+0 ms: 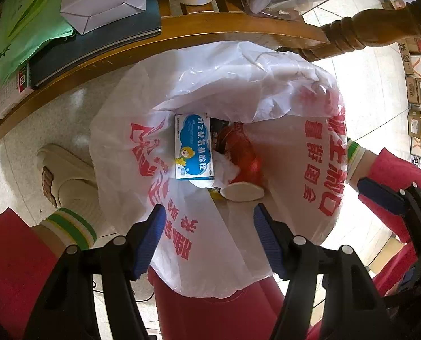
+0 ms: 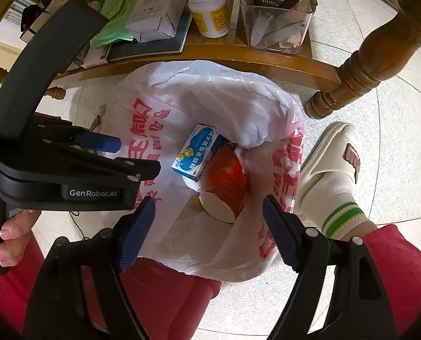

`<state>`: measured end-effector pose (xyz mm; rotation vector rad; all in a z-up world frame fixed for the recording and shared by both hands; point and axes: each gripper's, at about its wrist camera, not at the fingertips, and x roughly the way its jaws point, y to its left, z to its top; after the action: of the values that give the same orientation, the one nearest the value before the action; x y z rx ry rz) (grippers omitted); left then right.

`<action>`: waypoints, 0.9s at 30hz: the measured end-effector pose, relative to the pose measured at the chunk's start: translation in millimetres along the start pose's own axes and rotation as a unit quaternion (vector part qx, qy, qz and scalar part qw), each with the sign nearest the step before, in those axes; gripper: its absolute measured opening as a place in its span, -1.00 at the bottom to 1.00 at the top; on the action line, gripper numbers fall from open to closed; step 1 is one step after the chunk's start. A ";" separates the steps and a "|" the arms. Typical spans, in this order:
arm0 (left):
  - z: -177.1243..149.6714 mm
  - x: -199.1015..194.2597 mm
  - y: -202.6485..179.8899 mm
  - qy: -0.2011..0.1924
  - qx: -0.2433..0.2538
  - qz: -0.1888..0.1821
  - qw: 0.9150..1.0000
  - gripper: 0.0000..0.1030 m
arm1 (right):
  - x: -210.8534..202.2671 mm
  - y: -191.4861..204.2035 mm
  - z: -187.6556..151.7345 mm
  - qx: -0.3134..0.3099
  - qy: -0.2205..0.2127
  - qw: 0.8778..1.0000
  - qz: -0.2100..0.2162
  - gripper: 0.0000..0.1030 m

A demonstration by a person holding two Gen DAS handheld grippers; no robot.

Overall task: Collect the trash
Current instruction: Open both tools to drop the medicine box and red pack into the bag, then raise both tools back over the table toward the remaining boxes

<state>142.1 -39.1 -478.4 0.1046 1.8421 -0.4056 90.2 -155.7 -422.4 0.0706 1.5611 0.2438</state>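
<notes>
Lying in the bag (image 2: 210,90) below the open right hand-held gripper (image 2: 207,226): red cup (image 2: 227,181)

A white plastic bag with red lettering (image 1: 238,90) is standing open on the floor, before a curved wooden shelf (image 1: 182,28). A blue-and-white carton (image 1: 193,147) is lying inside, a red crumpled wrapper (image 1: 238,144) touching its right side. A white-capped pill bottle (image 2: 210,11) is standing on the shelf, left of a clear plastic box (image 2: 278,19).

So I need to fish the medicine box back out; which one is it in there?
Find the white plastic bag with red print, lining the bin by the wooden table. Inside, the blue-and-white box with a cartoon bear lies left of the red cup.
</notes>
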 end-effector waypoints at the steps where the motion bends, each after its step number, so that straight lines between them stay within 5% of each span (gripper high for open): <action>1: -0.3 -0.4 -0.4 0.000 0.001 0.002 1.000 0.24 | -0.1 -0.1 -0.1 0.000 -0.001 1.000 0.000 0.48; 17: -27.4 -40.0 -9.2 -0.054 0.025 0.040 0.997 0.37 | -37.0 15.6 -16.2 -0.012 -0.039 0.999 -0.007 0.48; 24: -70.4 -107.1 -19.4 -0.123 0.058 0.069 0.988 0.49 | -103.2 23.2 -35.9 -0.012 -0.095 0.995 0.006 0.49; 27: -97.8 -151.8 -21.3 -0.159 0.071 0.064 0.983 0.58 | -152.1 25.2 -47.6 -0.027 -0.138 0.990 0.000 0.69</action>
<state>94.1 -6.8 -306.0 0.2409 1.4816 -0.4372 41.5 -166.5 -268.9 0.0600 1.2784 0.2638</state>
